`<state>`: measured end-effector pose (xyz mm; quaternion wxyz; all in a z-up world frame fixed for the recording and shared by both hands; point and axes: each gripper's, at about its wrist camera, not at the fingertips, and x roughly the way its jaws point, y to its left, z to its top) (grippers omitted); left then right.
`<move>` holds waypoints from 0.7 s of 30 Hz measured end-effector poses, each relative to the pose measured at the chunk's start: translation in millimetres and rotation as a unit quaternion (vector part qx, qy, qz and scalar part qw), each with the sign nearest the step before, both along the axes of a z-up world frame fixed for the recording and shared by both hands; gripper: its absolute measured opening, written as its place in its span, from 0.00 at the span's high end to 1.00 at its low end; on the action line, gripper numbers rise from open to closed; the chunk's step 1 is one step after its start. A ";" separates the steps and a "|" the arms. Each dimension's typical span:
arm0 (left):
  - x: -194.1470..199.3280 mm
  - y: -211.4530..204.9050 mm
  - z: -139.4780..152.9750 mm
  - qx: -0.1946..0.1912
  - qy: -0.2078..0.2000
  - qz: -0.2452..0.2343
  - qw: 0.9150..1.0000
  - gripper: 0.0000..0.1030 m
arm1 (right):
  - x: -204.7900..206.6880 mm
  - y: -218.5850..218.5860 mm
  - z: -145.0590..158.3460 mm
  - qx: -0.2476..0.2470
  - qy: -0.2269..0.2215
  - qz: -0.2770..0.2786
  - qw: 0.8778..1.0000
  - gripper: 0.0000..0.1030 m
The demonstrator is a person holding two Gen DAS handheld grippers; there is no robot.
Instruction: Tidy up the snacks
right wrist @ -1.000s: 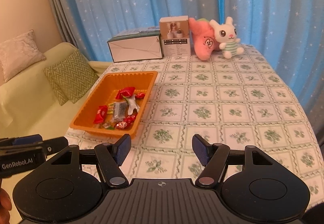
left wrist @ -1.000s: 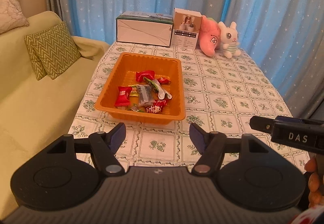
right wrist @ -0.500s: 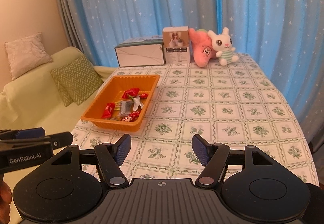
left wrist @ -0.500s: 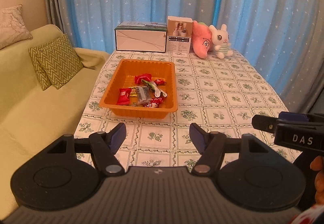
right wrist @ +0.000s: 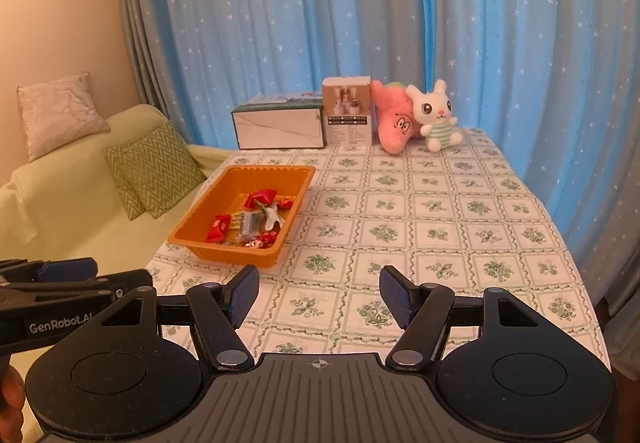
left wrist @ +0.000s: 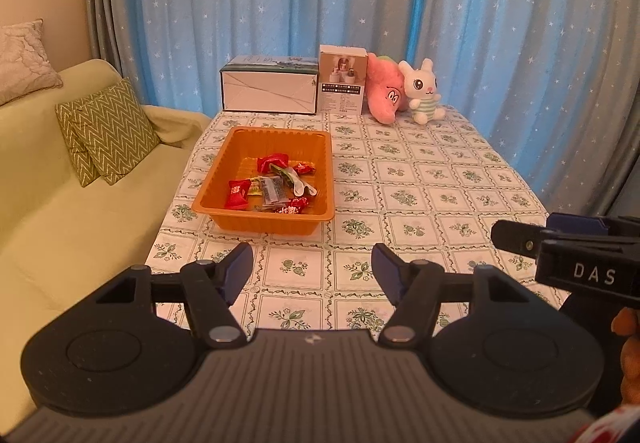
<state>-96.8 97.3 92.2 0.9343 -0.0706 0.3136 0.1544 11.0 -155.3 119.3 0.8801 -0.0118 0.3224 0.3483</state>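
An orange tray point(left wrist: 324, 179) point(right wrist: 188, 233) sits on the left part of the table and holds several wrapped snacks point(left wrist: 272, 189) point(right wrist: 250, 221), mostly red, with some clear and green wrappers. My left gripper point(left wrist: 312, 269) hangs over the near table edge, short of the tray; its jaws are closing slightly with nothing between them. My right gripper point(right wrist: 318, 293) stands open and empty, to the right of the tray. Each gripper shows at the other view's side edge.
The table point(left wrist: 420, 183) has a green floral checked cloth. At its far end stand a white carton point(left wrist: 270, 91), a smaller box point(left wrist: 343, 83), a pink plush point(left wrist: 384, 95) and a white rabbit plush point(left wrist: 422, 93). A yellow-green sofa point(left wrist: 60, 211) with cushions flanks the left. Blue starred curtains hang behind.
Both grippers have drawn back from the table and risen a little; the tray and far objects look smaller and farther. The left jaws have narrowed slightly.
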 end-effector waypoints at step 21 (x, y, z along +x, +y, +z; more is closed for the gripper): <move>-15.6 -12.0 5.6 0.011 -0.008 -0.010 1.000 0.38 | -14.4 -14.8 0.2 -0.010 0.003 -0.008 1.000 0.35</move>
